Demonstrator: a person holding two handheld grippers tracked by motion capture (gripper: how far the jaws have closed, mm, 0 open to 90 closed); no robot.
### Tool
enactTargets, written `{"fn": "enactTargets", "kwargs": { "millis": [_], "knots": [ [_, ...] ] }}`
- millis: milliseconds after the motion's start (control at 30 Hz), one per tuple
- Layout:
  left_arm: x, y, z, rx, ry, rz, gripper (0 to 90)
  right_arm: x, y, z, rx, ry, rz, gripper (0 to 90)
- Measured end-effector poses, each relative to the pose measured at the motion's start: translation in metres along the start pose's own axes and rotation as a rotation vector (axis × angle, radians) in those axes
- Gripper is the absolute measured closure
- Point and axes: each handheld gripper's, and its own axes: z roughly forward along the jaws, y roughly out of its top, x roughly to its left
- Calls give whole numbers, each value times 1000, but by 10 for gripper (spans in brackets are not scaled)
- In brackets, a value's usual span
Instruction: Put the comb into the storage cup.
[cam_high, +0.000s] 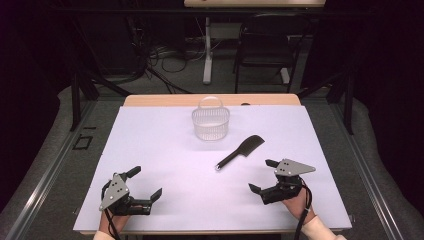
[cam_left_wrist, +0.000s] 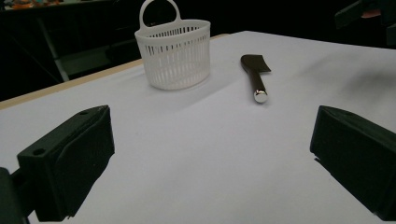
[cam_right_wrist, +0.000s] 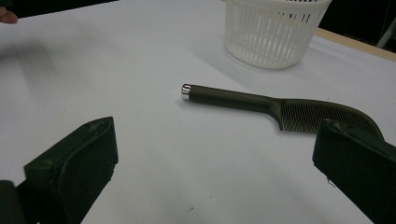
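Note:
A white slotted plastic basket (cam_high: 211, 122) with a loop handle stands upright at the far middle of the white table (cam_high: 165, 150). A black comb (cam_high: 241, 151) with a round handle lies flat to the basket's near right. My left gripper (cam_high: 147, 184) rests at the near left, jaws wide apart and empty. My right gripper (cam_high: 263, 175) sits at the near right, just short of the comb, open with nothing between the jaws. In the left gripper view the basket (cam_left_wrist: 174, 53) and comb (cam_left_wrist: 255, 74) lie ahead. In the right gripper view the comb (cam_right_wrist: 275, 107) lies just beyond the jaws, with the basket (cam_right_wrist: 275, 30) behind it.
The table's wooden far edge (cam_high: 210, 100) shows behind the basket. Beyond it stand a chair (cam_high: 265, 50), a table leg (cam_high: 207, 50) and floor cables. Dark curtains close off both sides.

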Motion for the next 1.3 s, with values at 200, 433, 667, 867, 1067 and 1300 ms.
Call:
{"fn": "enactTargets", "kwargs": {
  "millis": [200, 433, 667, 867, 1067, 1300],
  "knots": [
    [0, 0, 0, -1, 3, -3, 0, -2, 5, 10, 20, 11, 4, 0],
    [0, 0, -1, 0, 7, -2, 0, -3, 11, 19, 48, 17, 6, 0],
    [0, 0, -1, 0, 8, -2, 0, -6, 15, 27, 65, 19, 22, 0],
    [1, 0, -3, -9, 12, -2, 0, -7, 20, 37, 75, 25, 20, 0],
    [0, 1, -3, -9, 12, -2, 0, -6, 26, 47, 85, 38, 10, 0],
    [1, 0, -3, -7, 13, -2, 0, -6, 28, 53, 95, 41, 7, 0]
  ]
}}
